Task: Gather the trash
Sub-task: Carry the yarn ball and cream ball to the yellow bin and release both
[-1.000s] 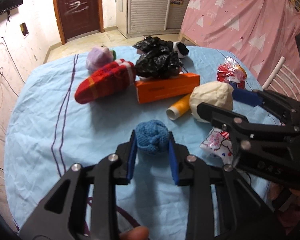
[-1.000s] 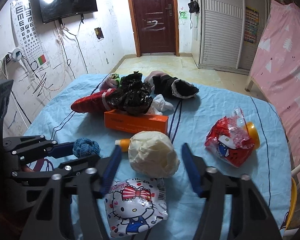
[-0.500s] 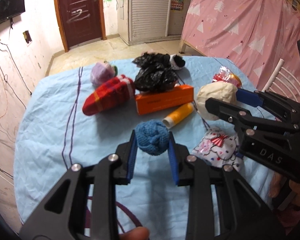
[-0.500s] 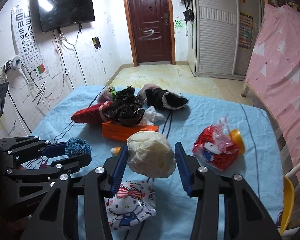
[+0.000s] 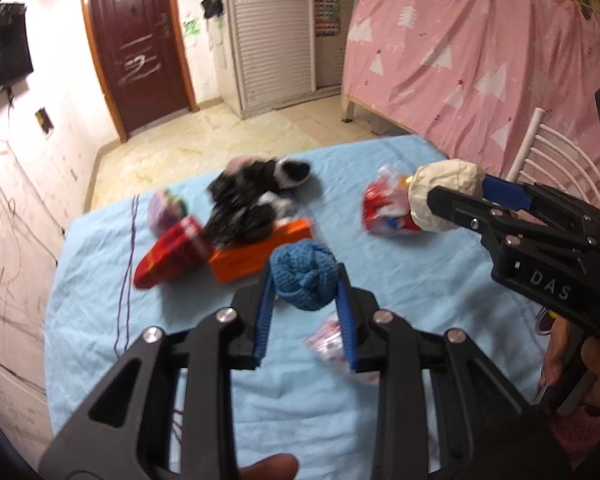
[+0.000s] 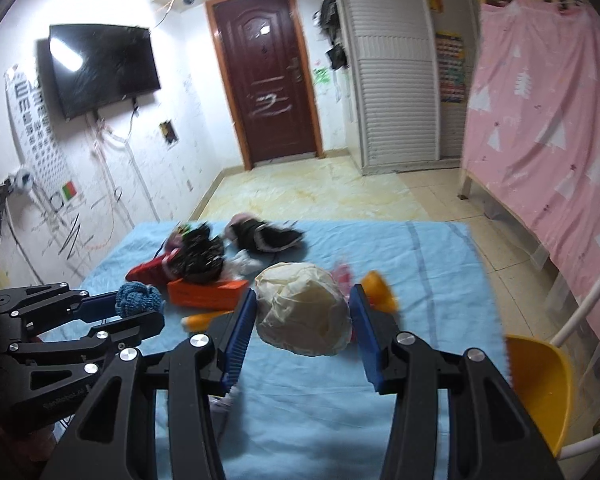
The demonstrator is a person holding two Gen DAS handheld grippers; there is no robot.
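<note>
My left gripper [image 5: 305, 288] is shut on a blue knitted ball [image 5: 302, 274] and holds it above the blue-clothed table [image 5: 100, 300]. My right gripper [image 6: 304, 314] is shut on a cream crumpled paper wad [image 6: 303, 314], also lifted off the table. Each gripper shows in the other's view: the right one with the wad [image 5: 446, 196] at the right, the left one with the ball [image 6: 137, 298] at the left.
On the table lie an orange box [image 5: 260, 254], a black crumpled bag [image 5: 240, 212], a red striped sock [image 5: 170, 252], a red snack bag [image 5: 384, 210], a Hello Kitty packet [image 5: 332, 344] and a yellow tube [image 6: 198, 320]. A yellow chair [image 6: 540, 384] stands at the right.
Both grippers have risen well above the table with the blue ball and the paper wad held in them. The table items now sit farther below and look blurred.
</note>
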